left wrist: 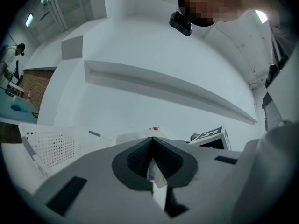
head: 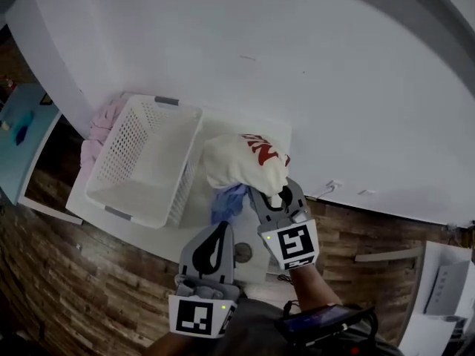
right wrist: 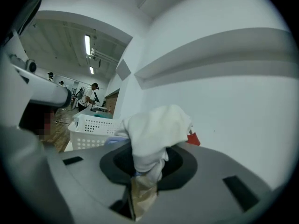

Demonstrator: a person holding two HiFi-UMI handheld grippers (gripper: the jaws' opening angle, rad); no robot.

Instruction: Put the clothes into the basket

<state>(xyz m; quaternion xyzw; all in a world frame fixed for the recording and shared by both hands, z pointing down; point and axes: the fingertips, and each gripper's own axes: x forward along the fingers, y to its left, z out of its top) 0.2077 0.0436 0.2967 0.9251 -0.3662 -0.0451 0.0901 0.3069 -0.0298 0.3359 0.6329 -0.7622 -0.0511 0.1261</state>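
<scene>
- The right tongs [head: 279, 196] [right wrist: 149, 158] pinched a white garment [head: 237, 162] [right wrist: 156, 129] with a red print; the cloth stood bunched above the jaws, lifted off the surface [head: 230, 124].
- The left tongs [head: 220, 230] [left wrist: 152, 141] were pressed together, tip to tip, and the head view showed no cloth in them.
- A blue garment [head: 228, 201] lay on the surface at 6 o'clock from the white garment, just beyond the tips of the left tongs.
- The white perforated basket [head: 122, 143] [left wrist: 51, 146] [right wrist: 91, 129] stood on the surface at 9 o'clock from the held garment, with no clothes visible inside it.
- A pink garment [head: 104, 121] lay against the basket's outer wall at its 10 o'clock.
</scene>
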